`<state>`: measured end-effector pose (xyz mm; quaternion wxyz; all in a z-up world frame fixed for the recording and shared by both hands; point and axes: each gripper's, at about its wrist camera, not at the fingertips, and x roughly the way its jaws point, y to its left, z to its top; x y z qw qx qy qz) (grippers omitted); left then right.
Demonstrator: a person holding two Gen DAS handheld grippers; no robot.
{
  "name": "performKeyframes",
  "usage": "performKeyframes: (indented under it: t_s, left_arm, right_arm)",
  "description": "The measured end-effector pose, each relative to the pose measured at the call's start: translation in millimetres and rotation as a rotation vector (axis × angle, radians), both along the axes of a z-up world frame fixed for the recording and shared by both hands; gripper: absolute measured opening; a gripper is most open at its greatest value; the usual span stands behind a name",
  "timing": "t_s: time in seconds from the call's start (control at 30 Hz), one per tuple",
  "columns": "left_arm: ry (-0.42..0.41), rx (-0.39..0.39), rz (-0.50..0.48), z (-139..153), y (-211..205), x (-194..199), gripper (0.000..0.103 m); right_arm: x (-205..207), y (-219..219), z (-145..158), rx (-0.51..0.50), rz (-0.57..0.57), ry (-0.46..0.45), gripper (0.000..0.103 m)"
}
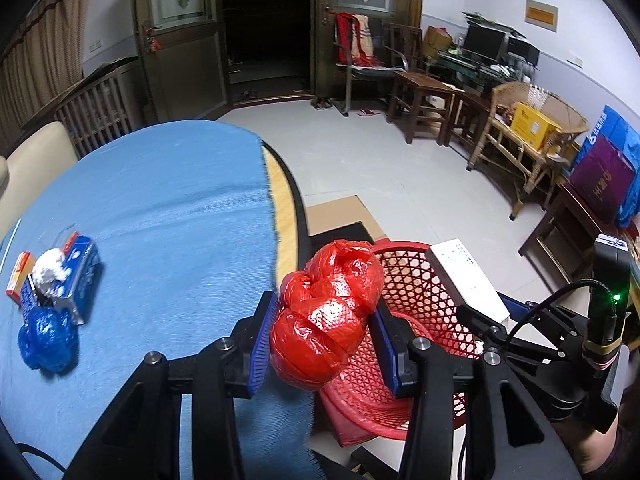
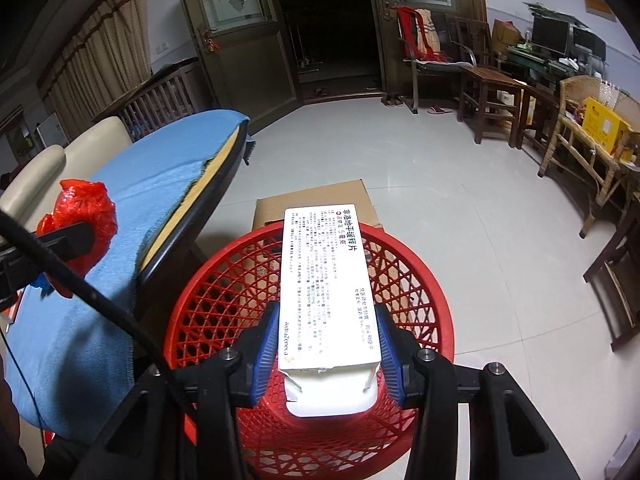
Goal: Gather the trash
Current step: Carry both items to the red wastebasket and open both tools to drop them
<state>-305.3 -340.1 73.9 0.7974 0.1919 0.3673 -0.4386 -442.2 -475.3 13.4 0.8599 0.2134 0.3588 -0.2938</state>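
- The counter [image 1: 160, 200], under a blue cloth, carries what is left of the trash near its far side: a blue carton [image 1: 76, 276] with a white paper wad [image 1: 50, 270] on it, a blue crumpled bag [image 1: 46, 340] touching the carton, and a small orange box [image 1: 19, 276] just beside them.
- The red mesh basket [image 2: 224, 292] stands on the floor beside the counter's edge. Its inside looks empty as far as the lattice shows; part of it is hidden by the carton held above.
- The white medicine carton [image 2: 326, 280] is clenched near its torn end by the right tool [image 2: 327, 356], hanging directly over the basket's mouth. I judge it light and stiff but crushable, so the narrow sides are the sensible hold.
- The red crumpled bag [image 1: 326, 316] is squeezed between the blue pads of the left tool [image 1: 320, 348], over the counter's edge next to the basket rim. It is likely very light, soft and springy, somewhat slick; gripping across its bulk suits it.
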Motion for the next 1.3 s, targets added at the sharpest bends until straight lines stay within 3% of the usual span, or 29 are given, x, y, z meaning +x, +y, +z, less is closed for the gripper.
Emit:
performKeyframes:
  t_s: [0.67,0.97,1.2,1.3]
  left_arm:
    - [0.038,0.066,-0.065,-30,-37,-12,0.047]
    - [0.044,0.084,-0.075,-38,-46,-13,0.047]
    - [0.053,0.098,-0.105,-47,-57,-18,0.047]
    - [0.072,0.110,-0.122,-51,-63,-21,0.058]
  right_arm:
    - [0,-17,-24,0.057,-0.024,0.046,0.049]
    - [-4,-23,-29,0.081,-0.050,0.058,0.062]
    - [-17,-33,-17,0.061,-0.117,0.013,0.063]
    - [-26,-35,-11,0.050,-0.151,-0.010,0.063]
